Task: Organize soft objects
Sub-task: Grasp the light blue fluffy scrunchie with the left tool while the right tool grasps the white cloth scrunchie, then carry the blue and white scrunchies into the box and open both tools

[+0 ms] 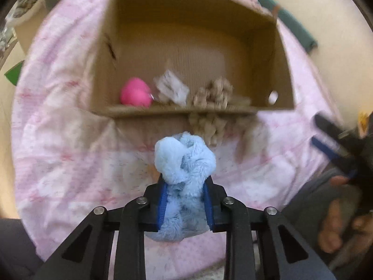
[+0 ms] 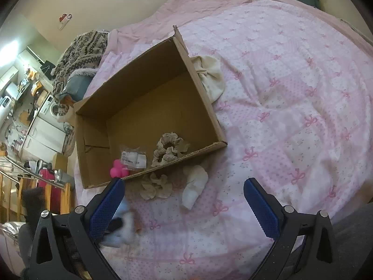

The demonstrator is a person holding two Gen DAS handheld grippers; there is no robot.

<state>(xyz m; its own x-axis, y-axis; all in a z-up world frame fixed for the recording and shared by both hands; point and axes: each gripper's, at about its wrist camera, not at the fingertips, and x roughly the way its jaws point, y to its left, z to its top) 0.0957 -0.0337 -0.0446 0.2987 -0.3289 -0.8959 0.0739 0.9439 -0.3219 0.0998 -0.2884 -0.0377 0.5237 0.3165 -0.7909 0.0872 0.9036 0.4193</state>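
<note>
1. A bed (image 2: 291, 81) is covered by a pink patterned sheet.
2. A cardboard box (image 2: 202, 107) is seen on it, holding scrunchies (image 2: 167, 149) and a pink toy (image 2: 117, 171).
3. A blue plush toy (image 1: 184, 161) is clamped in the left tool (image 1: 185, 200), short of the box.
4. The right tool (image 2: 184, 200) is held wide apart, with nothing between its fingers.

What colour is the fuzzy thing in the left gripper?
Light blue plush toy, clearest in the left wrist view.

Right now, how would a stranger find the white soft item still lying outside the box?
Start at the cardboard box on the pink bedspread. Just before its near wall lie two things: a beige scrunchie and, right of it, the white sock, smooth, not ruffled.
</note>
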